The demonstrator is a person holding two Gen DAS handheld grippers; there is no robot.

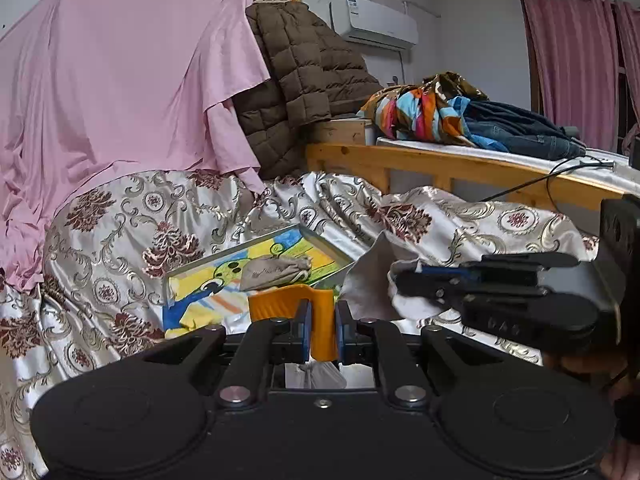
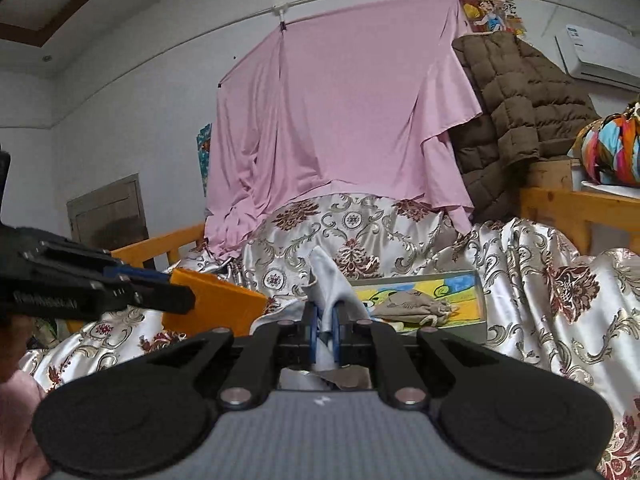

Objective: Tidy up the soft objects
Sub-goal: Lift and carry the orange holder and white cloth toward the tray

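My left gripper [image 1: 322, 330] is shut on an orange foam piece [image 1: 292, 300]; it also shows in the right wrist view [image 2: 212, 300], held by the left gripper [image 2: 176, 296] at the left. My right gripper [image 2: 325, 330] is shut on a pale grey cloth [image 2: 332, 280] that sticks up between the pads. In the left wrist view the right gripper [image 1: 404, 282] holds the same cloth [image 1: 372, 280] at the right. A beige drawstring pouch [image 1: 276, 272] lies in a tray with a cartoon picture [image 1: 320, 238], also seen in the right wrist view [image 2: 412, 306].
A shiny floral bedspread [image 1: 132, 240] covers the bed. A pink sheet [image 1: 120, 80] hangs behind, beside a brown quilted jacket [image 1: 312, 64]. A wooden bed frame [image 1: 440, 164] at the right carries colourful clothes [image 1: 432, 108] and jeans [image 1: 520, 128].
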